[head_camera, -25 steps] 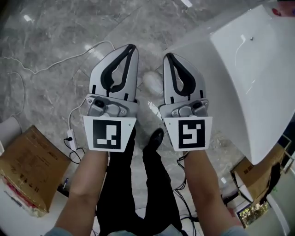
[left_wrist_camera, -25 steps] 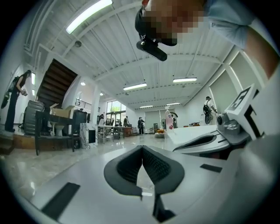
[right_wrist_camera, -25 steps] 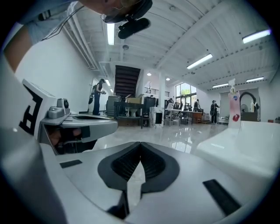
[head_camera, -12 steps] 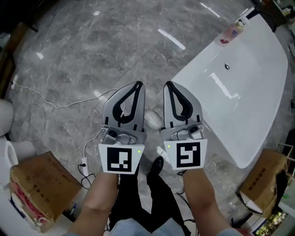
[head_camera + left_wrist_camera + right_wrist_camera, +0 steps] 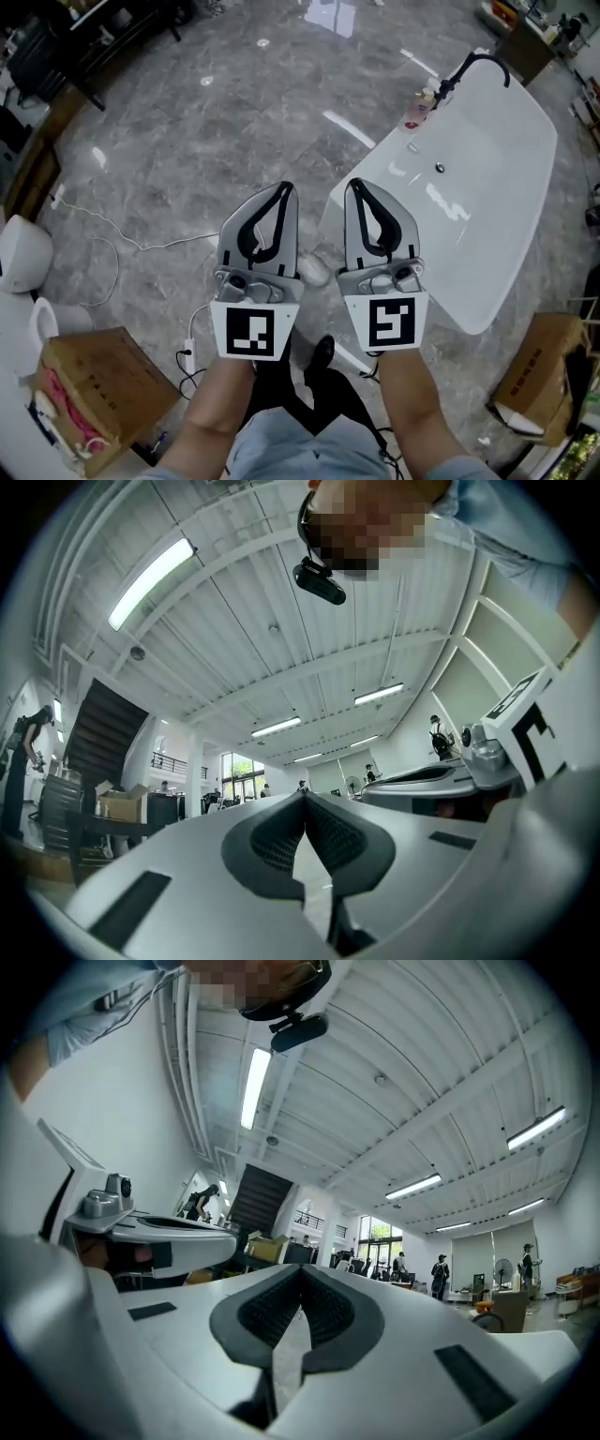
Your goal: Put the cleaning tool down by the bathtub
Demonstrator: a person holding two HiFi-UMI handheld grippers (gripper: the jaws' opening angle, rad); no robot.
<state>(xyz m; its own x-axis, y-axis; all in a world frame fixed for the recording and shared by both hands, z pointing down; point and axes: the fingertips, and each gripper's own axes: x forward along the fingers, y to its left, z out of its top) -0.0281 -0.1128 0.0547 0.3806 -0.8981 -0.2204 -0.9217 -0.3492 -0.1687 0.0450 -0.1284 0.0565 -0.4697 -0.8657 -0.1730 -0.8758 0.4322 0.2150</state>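
Observation:
The white bathtub (image 5: 487,187) stands on the grey marble floor at the right, with a black faucet (image 5: 478,61) at its far end. A whitish cleaning tool (image 5: 314,270) lies on the floor by the tub's near corner, its pale handle (image 5: 349,357) running back toward my feet. Both grippers are held side by side above it, apart from it. My left gripper (image 5: 286,186) is shut and holds nothing; my right gripper (image 5: 354,184) is likewise shut and holds nothing. In the gripper views, the left gripper (image 5: 303,794) and right gripper (image 5: 302,1267) point at the ceiling with pads touching.
A cardboard box (image 5: 89,394) sits at the lower left and another box (image 5: 548,375) at the lower right. White cables (image 5: 141,246) trail over the floor. A white rounded fixture (image 5: 19,258) stands at the left edge. A small bottle (image 5: 412,117) stands on the tub's rim.
The view has pulled back and tilted up, so the whole tub and more floor show. Both grippers stay shut, side by side; the tool lies still on the floor.

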